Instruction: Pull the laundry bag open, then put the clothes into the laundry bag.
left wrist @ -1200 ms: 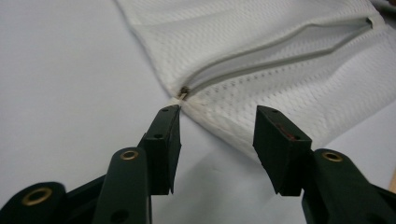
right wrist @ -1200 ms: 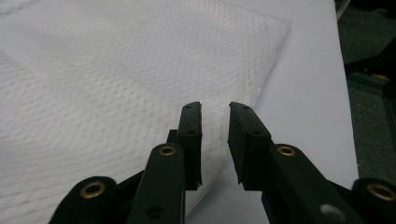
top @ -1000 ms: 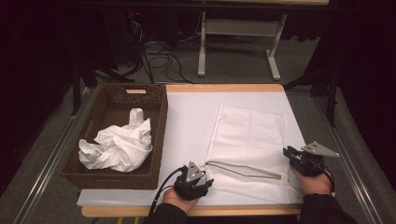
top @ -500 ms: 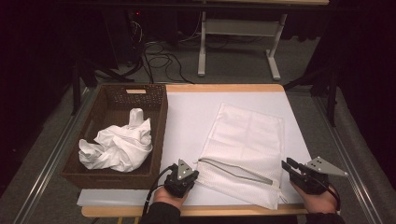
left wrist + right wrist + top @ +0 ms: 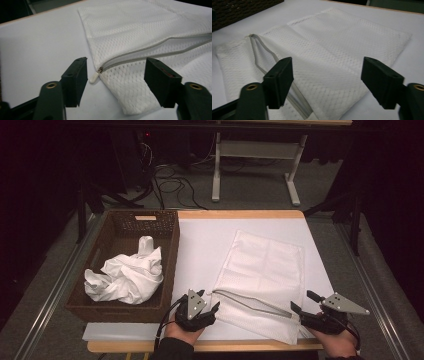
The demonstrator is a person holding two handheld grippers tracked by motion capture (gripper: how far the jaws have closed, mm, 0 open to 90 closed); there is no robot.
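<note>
Now a white mesh laundry bag (image 5: 265, 280) lies flat on the table's white sheet (image 5: 205, 245), its unzipped opening (image 5: 252, 303) running crosswise along the near edge between both hands. Left gripper (image 5: 202, 312), jaws just spread apart and empty, sits beside the zipper pull (image 5: 93, 78). Right gripper (image 5: 302, 304), jaws likewise freshly parted, seems just off the opposite corner. Left is nearer the pull.

Right tongs (image 5: 325, 82): jaws have just been opening and stand wide apart, nothing pressed between them. Beyond and below them a white mesh bag (image 5: 342, 55) lies flat on the white surface (image 5: 242, 30). Its grey zipper (image 5: 265, 53) gapes open, running from the far left corner toward the left jaw. Dark wicker basket (image 5: 234, 7) at upper left.
</note>
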